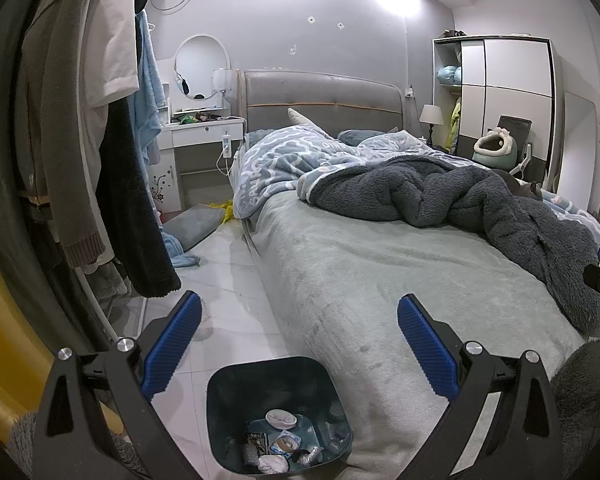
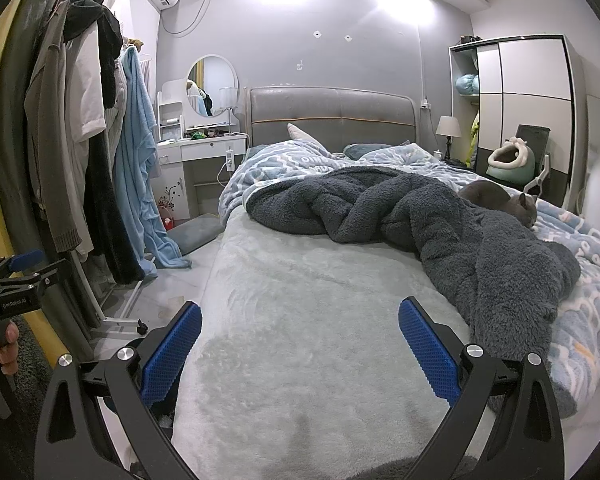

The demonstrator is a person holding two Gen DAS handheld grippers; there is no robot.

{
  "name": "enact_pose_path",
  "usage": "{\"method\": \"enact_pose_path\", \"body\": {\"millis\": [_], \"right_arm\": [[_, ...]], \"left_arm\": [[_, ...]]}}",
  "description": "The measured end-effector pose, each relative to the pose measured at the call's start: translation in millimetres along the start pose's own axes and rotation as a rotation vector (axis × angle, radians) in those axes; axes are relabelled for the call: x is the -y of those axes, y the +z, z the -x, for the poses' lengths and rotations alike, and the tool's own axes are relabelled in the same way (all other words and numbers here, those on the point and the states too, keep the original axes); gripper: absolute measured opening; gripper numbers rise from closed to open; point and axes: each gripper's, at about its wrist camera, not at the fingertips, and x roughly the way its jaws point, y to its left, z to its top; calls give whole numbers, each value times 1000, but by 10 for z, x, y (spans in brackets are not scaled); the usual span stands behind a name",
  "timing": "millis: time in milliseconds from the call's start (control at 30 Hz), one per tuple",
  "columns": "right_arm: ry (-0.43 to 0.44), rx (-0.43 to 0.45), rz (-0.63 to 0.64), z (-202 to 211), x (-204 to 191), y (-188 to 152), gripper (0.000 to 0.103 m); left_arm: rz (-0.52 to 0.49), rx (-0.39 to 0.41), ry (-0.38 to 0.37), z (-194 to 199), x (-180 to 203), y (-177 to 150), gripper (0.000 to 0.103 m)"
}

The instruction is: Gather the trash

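My left gripper (image 1: 299, 316) above waste bin (image 1: 278, 416) beside bed (image 1: 372, 264), jaws apart, empty; right gripper (image 2: 300, 318) likewise. Step: searching; next needs locating trash.

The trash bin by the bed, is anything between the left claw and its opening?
Nothing visible is. The trash bin stands open-topped on the floor against the bed, just below the open left claw, with wrappers already inside. No lid or object covers its opening.

Bin (image 1: 278, 412) on floor beside bed (image 1: 380, 280), trash (image 1: 282, 446) inside.
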Motion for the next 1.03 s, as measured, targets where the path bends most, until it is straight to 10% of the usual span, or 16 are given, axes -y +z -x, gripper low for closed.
{"method": "enact_pose_path", "body": {"millis": [1033], "right_arm": [[0, 0, 1, 0, -8, 11, 100]], "left_arm": [[14, -13, 29, -1, -56, -70, 100]]}}
